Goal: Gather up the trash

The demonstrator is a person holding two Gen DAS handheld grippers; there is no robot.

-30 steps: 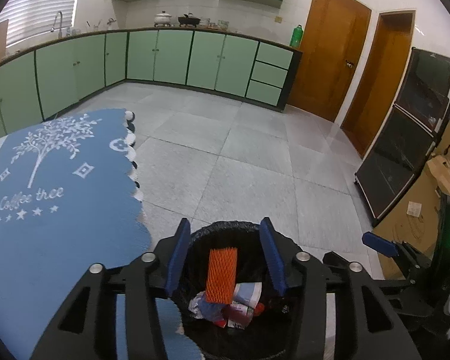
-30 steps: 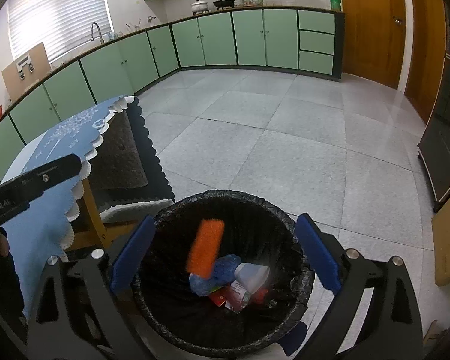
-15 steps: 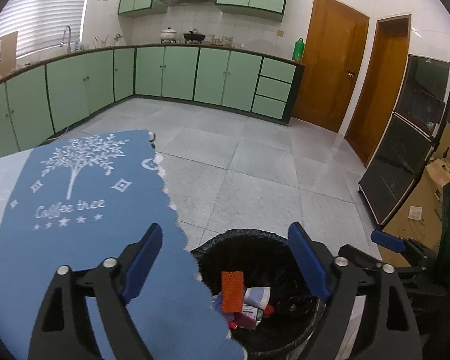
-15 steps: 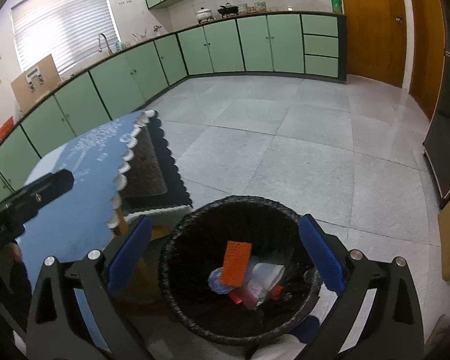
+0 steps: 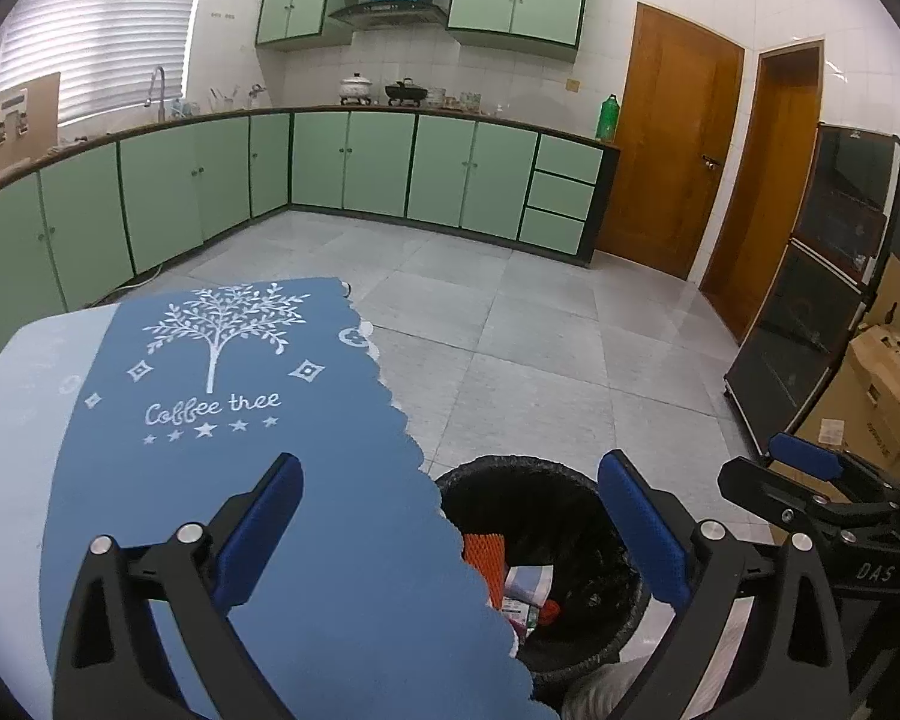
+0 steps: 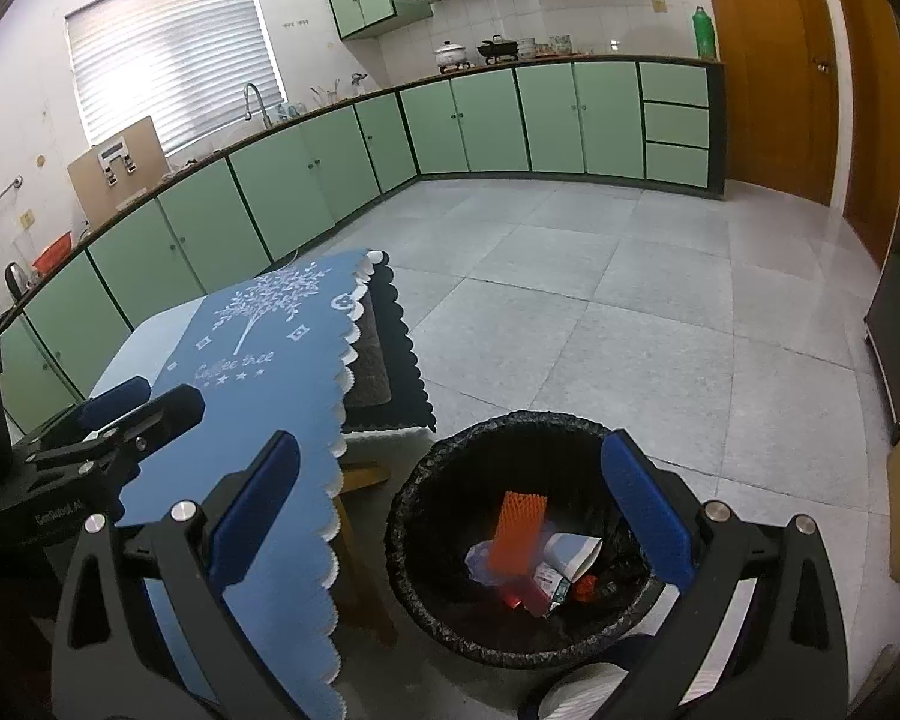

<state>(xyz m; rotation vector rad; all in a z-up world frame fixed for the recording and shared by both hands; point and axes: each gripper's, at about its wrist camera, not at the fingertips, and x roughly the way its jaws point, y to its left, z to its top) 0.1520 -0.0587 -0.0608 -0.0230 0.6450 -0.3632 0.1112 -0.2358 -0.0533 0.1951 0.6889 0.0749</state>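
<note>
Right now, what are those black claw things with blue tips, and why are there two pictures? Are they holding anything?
They are two hand-held grabbers, one in each of a person's hands, and each carries a camera looking along its fingers. One picture is from the left gripper, the other from the right gripper. Both stand open and hold nothing; the left one's jaws have just been opening. Below them on the floor stands a black trash bin. Inside lie an orange foam net and some wrappers. Beside the bin is a table with a blue cloth showing a white tree.
</note>
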